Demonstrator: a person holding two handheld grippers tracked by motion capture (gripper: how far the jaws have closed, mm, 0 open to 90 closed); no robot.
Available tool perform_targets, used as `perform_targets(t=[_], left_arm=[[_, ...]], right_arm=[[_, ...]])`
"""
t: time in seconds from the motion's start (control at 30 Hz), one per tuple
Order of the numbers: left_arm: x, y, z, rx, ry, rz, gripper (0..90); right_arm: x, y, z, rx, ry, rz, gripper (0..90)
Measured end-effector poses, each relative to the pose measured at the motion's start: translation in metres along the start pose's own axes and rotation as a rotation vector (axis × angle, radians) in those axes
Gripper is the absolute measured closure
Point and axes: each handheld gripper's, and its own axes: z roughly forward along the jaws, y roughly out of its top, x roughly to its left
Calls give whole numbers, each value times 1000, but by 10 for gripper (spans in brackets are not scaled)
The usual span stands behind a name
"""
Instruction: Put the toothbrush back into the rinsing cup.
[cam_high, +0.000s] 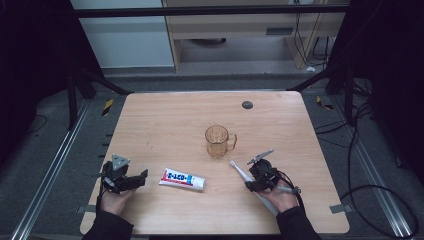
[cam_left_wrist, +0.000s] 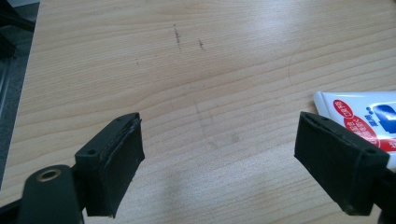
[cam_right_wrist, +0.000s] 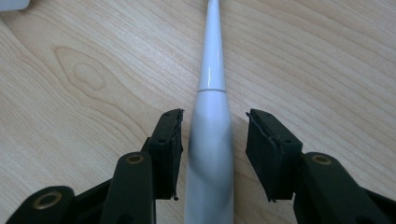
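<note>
Lying flat on the wooden tabletop (cam_high: 165, 125), a white electric toothbrush (cam_high: 242, 172) runs between the jaws of the right hand-held gripper (cam_high: 259, 177), its brush end pointing toward the amber glass mug (cam_high: 218, 141) that stands upright just beyond it near the middle of the tabletop. In the right gripper view the toothbrush (cam_right_wrist: 210, 126) has its thick handle between the two black pads, the slim neck stretching away up the frame. The left pad (cam_right_wrist: 170, 149) sits right against the handle, and may be touching it, while a clear gap separates the handle from the other pad; the jaws are narrow but not closed on the toothbrush.

A person's right hand (cam_high: 282, 197) holds that hand-held gripper at the near right of the tabletop. The left hand (cam_high: 116, 200) holds the left hand-held gripper (cam_high: 135, 181) at the near left, low over bare wood. Its jaws stand wide apart with nothing between them, as the left gripper view (cam_left_wrist: 219, 158) shows plainly.

A white toothpaste tube (cam_high: 182, 179) with red and blue print lies flat between the two hand-held grippers, near the left one's tips but apart from them. In the left gripper view the end of the tube (cam_left_wrist: 362, 114) shows just behind the right-side pad (cam_left_wrist: 338, 161).

A small dark round spot (cam_high: 247, 104) sits on the far part of the tabletop.
</note>
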Motion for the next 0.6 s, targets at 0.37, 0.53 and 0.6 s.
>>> perform_targets(t=[0.37,0.53,0.6], left_arm=[[0,0,0,3,0,0,146],[0,0,1,6,0,1,145],[0,0,1,7,1,1,145]], right_arm=[[-1,-1,5,31,-7,7,587],[0,-1,6,40,-11,8,594],[0,-1,7,47,-14,-2,603]])
